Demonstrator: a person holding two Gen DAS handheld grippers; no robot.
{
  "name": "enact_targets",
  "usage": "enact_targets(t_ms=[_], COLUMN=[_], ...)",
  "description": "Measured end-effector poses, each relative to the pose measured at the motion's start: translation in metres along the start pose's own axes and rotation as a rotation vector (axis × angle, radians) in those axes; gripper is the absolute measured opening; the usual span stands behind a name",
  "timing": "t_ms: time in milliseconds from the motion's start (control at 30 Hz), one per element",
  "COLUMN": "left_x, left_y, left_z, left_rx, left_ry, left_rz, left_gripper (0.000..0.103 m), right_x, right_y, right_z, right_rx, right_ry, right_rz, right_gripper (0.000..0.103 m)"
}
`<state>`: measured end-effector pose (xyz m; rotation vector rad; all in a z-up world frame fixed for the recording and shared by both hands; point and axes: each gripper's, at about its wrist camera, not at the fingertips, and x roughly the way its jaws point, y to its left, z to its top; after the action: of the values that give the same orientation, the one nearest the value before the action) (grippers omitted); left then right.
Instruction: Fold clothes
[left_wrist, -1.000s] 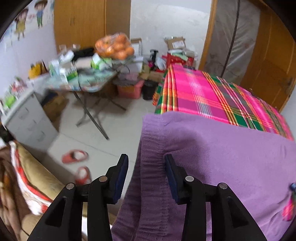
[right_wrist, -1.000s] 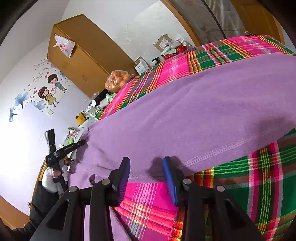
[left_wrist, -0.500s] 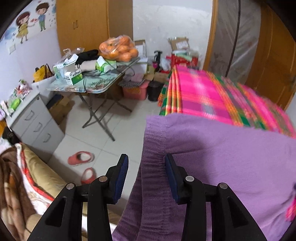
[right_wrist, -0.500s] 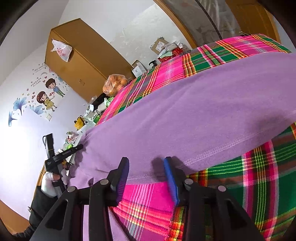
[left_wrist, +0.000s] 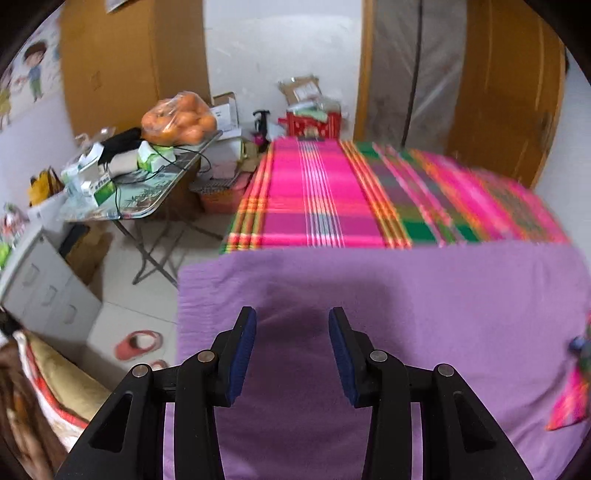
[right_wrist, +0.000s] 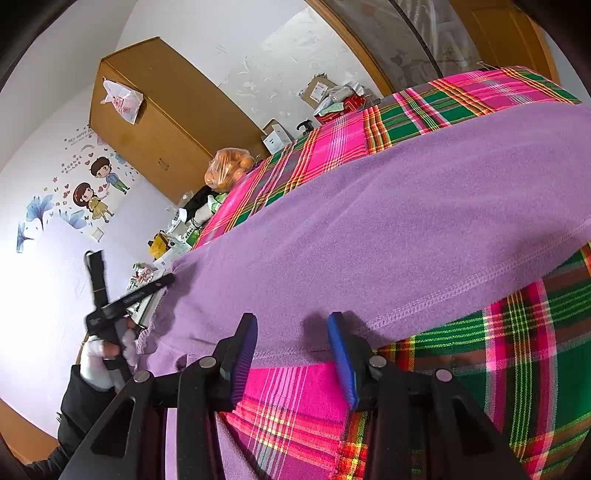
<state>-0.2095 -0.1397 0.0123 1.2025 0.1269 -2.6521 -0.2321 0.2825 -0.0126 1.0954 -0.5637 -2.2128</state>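
Note:
A purple knit garment lies spread across a bed with a pink and green plaid cover; its left edge hangs over the bedside. My left gripper is open just above the garment's near left part, with nothing between its fingers. In the right wrist view the same garment stretches away, its stitched hem running along the plaid cover. My right gripper is open at that hem, one finger on each side of a stretch of it. The left gripper shows at the far end, held by a white-gloved hand.
Left of the bed stands a folding table with boxes and a bag of oranges. A white drawer unit and red slippers are on the tiled floor. A wooden wardrobe and a door stand behind.
My left gripper swung right, from straddling the garment's ribbed left edge to sitting over its flat surface. The right gripper barely moved. Both stayed open.

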Motion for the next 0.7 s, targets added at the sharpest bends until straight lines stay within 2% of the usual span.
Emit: enact_targets(t_ms=[67, 133, 233, 333, 400, 500, 600, 700], left_x=[0.016, 0.02, 0.023, 0.016, 0.01, 0.002, -0.001, 0.009], left_y=[-0.005, 0.002, 0.013, 0.005, -0.014, -0.054, -0.103, -0.144], left_z=[0.001, 0.006, 0.012, 0.013, 0.013, 0.019, 0.028, 0.036], left_rx=[0.02, -0.004, -0.04, -0.046, -0.014, 0.057, 0.134, 0.185], left_ry=[0.032, 0.027, 0.038, 0.029, 0.014, -0.004, -0.009, 0.02], left_rz=[0.043, 0.043, 0.07, 0.065, 0.021, -0.068, -0.169, -0.255], left_gripper=[0.043, 0.044, 0.044, 0.041, 0.041, 0.041, 0.041, 0.042], right_x=[-0.003, -0.006, -0.011, -0.026, -0.036, -0.043, -0.039, -0.036], right_y=[-0.002, -0.005, -0.008, -0.015, -0.02, -0.026, -0.033, -0.034], right_z=[0.0, 0.001, 0.002, 0.004, 0.007, 0.009, 0.012, 0.012], right_rx=[0.012, 0.024, 0.042, 0.065, 0.08, 0.1, 0.123, 0.123], right_ry=[-0.022, -0.044, -0.078, -0.154, -0.203, -0.226, -0.202, -0.19], right_rz=[-0.016, -0.031, -0.055, -0.155, -0.227, -0.327, -0.347, -0.344], right_gripper=[0.04, 0.041, 0.048, 0.049, 0.049, 0.049, 0.049, 0.049])
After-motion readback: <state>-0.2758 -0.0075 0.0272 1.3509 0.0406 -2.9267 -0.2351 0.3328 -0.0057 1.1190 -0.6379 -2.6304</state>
